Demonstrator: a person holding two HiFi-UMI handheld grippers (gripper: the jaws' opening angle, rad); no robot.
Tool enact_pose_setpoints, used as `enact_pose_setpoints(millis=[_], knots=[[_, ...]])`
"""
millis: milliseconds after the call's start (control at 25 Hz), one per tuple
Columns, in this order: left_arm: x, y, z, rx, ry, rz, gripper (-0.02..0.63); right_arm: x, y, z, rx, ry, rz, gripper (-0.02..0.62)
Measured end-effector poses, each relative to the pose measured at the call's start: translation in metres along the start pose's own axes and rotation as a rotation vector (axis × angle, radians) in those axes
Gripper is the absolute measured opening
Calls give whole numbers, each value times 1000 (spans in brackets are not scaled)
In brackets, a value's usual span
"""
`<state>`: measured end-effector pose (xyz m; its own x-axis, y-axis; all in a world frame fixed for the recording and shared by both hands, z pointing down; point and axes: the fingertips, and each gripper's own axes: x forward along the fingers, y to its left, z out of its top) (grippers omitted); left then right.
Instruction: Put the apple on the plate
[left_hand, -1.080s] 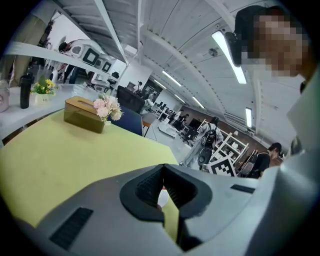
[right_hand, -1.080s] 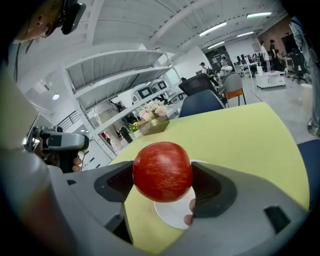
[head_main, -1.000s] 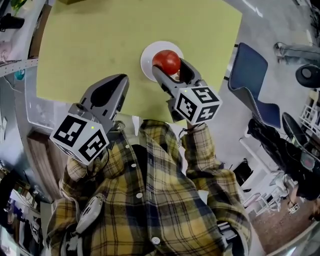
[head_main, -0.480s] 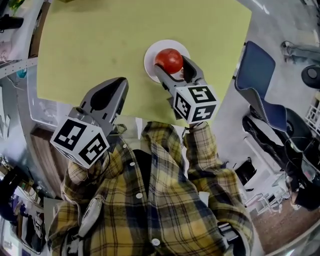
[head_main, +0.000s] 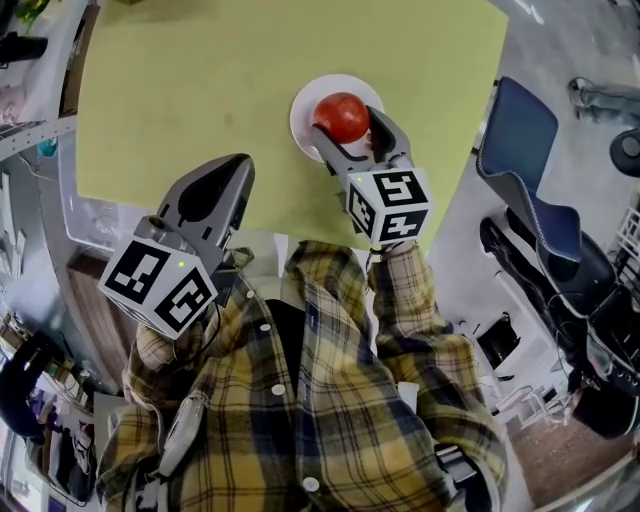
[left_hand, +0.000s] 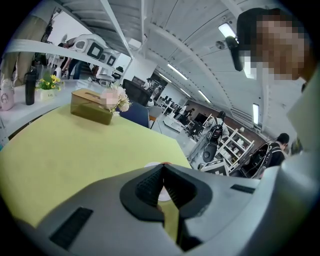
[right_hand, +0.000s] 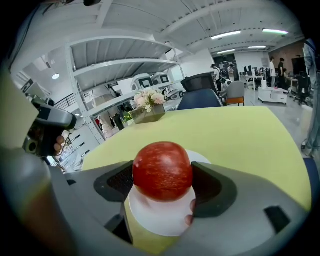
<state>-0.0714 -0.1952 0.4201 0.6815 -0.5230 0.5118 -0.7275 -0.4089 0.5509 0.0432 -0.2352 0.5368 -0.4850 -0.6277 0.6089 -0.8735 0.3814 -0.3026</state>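
Right gripper (right_hand: 163, 187) is clamped on the red apple (right_hand: 162, 170), which is held directly over the white plate (right_hand: 161, 222); whether the apple touches the plate cannot be told. Left gripper (left_hand: 162, 187) is closed on nothing, parked at 8 o'clock of the plate over the yellow-green surface (head_main: 200, 90) edge. Release is judged next: the apple should be seated mid-plate, the jaws opened slowly, and the gripper backed out toward 6 o'clock so no roll is started. No brand or readable writing is seen, only square patterns on the marker cubes (head_main: 390, 205).

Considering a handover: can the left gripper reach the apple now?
Probably not: the right gripper clamps the apple on both sides above the plate, blocking the left gripper's near approach.
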Motion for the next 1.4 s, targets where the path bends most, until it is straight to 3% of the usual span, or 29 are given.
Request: enact_pose_setpoints(millis=[480, 1400], knots=[[-1, -8, -10, 0, 20, 4, 8, 0, -1, -3, 58, 6, 30, 345], [-6, -18, -9, 14, -1, -18, 8, -18, 14, 16, 42, -59, 47, 345]])
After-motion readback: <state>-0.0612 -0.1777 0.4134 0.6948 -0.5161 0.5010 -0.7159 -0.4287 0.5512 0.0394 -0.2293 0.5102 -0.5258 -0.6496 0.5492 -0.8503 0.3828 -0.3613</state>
